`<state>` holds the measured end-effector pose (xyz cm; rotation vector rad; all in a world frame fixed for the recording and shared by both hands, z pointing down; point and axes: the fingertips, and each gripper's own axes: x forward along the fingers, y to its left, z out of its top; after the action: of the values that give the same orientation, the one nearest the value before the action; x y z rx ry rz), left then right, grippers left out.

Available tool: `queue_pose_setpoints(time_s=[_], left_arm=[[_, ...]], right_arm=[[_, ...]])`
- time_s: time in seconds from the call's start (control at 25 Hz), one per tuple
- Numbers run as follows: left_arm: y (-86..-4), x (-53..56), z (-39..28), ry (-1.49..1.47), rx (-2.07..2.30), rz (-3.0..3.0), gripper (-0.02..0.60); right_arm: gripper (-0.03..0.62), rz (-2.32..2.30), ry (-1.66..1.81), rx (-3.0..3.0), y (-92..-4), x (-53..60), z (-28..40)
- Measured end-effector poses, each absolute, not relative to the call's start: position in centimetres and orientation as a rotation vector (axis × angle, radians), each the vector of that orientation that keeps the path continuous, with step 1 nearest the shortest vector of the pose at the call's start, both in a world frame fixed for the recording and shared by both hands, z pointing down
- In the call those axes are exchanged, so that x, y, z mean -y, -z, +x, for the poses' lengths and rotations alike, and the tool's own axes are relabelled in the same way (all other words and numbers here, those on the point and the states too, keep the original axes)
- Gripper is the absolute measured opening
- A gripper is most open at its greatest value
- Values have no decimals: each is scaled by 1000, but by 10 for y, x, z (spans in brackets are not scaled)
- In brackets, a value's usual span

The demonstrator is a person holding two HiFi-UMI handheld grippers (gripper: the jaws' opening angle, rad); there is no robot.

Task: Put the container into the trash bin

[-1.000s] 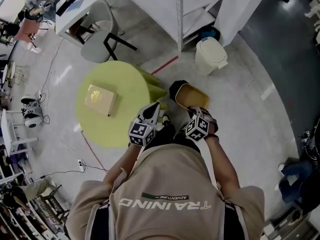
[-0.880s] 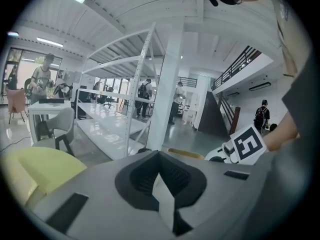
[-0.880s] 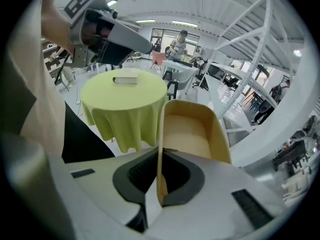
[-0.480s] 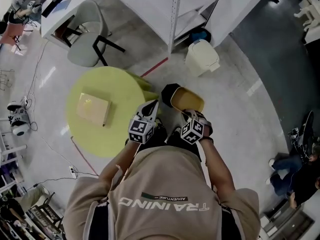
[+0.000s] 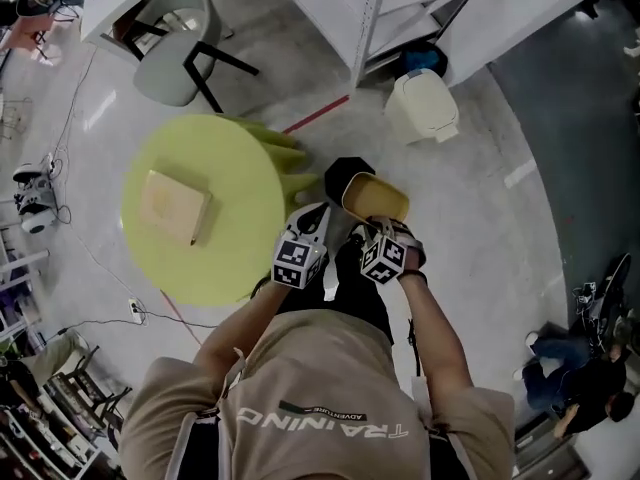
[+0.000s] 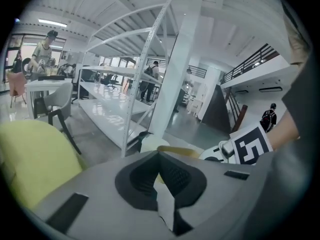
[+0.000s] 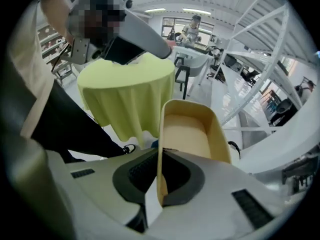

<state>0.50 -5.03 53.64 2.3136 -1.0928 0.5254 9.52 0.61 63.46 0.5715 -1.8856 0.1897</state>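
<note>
The box looks light and thin, so its rim is the best place to hold, and the right claw pinches 1 wall there, up in the air by the table, far from the bin, while the left claw is closed with nothing in it.

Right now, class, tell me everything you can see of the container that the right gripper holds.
The container is a tan, rounded-rectangular tub, open-topped and empty, matte like moulded plastic or pulp. The right gripper pinches one side wall edge-on between its jaws. The tub hangs above the floor beside the yellow-green table, short of the cream trash bin.
</note>
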Motion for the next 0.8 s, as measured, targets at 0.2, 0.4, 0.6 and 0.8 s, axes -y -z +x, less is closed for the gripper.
queue_pose_setpoints(time_s=[0.2, 0.4, 0.6, 0.8], left_arm=[[-600, 64, 26, -577, 1162, 2214, 2], [-678, 73, 33, -643, 1194, 2143, 2], [-760, 66, 22, -656, 1231, 1998, 2], [-831, 62, 17, -694, 1221, 1962, 2]], right_arm=[[9, 405, -142, 1873, -707, 18, 112], [9, 287, -143, 1860, -790, 37, 117], [9, 170, -139, 1849, -872, 36, 110], [11, 120, -116, 1830, -949, 47, 98]])
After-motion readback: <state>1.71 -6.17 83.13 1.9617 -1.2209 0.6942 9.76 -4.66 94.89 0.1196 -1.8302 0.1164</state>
